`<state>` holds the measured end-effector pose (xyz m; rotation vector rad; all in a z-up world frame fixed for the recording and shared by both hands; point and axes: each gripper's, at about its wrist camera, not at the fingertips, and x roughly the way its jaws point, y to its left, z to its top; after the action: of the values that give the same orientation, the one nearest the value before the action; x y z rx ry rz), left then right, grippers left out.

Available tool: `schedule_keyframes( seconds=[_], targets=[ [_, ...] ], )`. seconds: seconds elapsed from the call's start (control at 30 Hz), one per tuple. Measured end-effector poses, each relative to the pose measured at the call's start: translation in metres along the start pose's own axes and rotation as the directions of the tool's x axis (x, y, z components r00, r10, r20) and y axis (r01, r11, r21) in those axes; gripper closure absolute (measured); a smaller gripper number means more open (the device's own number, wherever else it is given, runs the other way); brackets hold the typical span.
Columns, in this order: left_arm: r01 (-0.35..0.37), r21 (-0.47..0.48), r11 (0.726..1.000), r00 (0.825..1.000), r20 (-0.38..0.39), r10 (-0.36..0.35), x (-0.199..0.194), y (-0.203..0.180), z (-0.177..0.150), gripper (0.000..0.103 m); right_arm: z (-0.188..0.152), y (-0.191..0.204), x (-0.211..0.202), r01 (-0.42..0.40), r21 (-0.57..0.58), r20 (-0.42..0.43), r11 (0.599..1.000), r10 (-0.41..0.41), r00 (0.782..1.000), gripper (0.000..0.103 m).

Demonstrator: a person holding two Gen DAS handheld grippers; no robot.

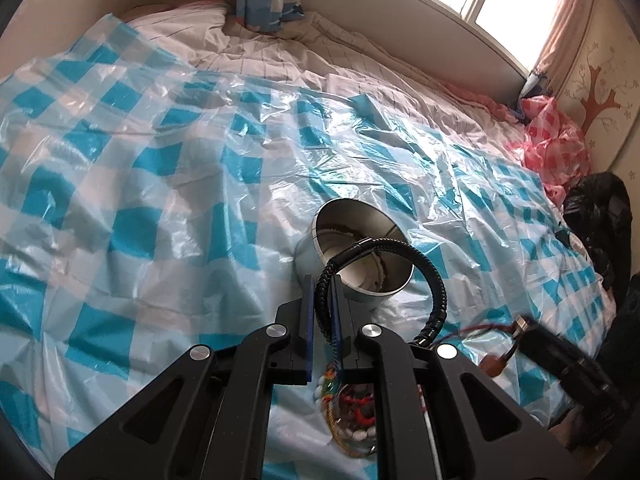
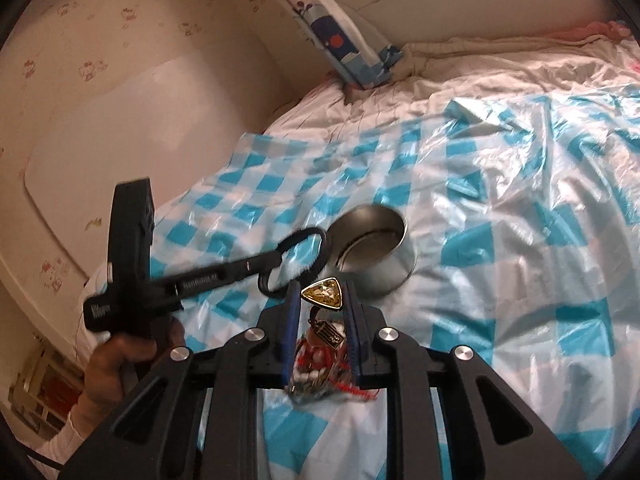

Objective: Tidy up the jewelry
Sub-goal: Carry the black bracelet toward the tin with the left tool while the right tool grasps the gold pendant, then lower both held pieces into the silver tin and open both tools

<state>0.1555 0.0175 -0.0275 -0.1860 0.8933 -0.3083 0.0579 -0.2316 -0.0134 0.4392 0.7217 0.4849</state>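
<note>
Left tongs [image 1: 322,300] pinching the black bracelet [image 1: 400,272], loop hanging right over the steel tin [image 1: 352,248] on the bed's checked sheet [image 1: 160,184]. Right tongs [image 2: 322,300] clamped on a gold triangular pendant [image 2: 323,298], above the jewelry pile [image 2: 324,364].

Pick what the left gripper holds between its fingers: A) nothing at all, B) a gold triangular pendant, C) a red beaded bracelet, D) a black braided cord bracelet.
D: in the left wrist view the left gripper is shut on the black braided bracelet, whose loop arcs up in front of the metal tin.
</note>
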Motion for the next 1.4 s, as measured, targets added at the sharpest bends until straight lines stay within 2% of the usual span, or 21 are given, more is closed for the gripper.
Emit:
schedule_keyframes(
  seconds=[0.1, 0.37, 0.53, 1.0, 1.4],
  targets=[
    [-0.001, 0.019, 1.000, 1.000, 0.000, 0.001, 0.007, -0.009, 0.009, 0.096, 0.018, -0.002, -0.004, 0.010, 0.013, 0.049, 1.000, -0.010, 0.999, 0.081],
    [-0.023, 0.024, 0.999, 0.999, -0.025, 0.023, 0.039, -0.015, 0.034, 0.096, 0.055, -0.003, 0.003, 0.007, -0.005, 0.105, 1.000, -0.006, 0.994, 0.081],
    [-0.042, 0.036, 0.998, 0.998, -0.052, 0.044, 0.057, -0.016, 0.032, 0.096, 0.069, -0.009, 0.017, -0.015, 0.006, 0.129, 1.000, 0.014, 0.992, 0.081],
    [-0.065, 0.048, 0.997, 0.996, -0.066, 0.068, 0.079, -0.022, 0.032, 0.096, 0.067, -0.026, 0.049, -0.021, 0.017, 0.083, 1.000, 0.019, 0.996, 0.081],
    [-0.084, 0.031, 0.996, 0.994, -0.069, 0.086, 0.079, -0.017, 0.036, 0.094, 0.068, -0.024, 0.070, -0.030, -0.001, 0.053, 1.000, 0.030, 0.998, 0.081]
  ],
)
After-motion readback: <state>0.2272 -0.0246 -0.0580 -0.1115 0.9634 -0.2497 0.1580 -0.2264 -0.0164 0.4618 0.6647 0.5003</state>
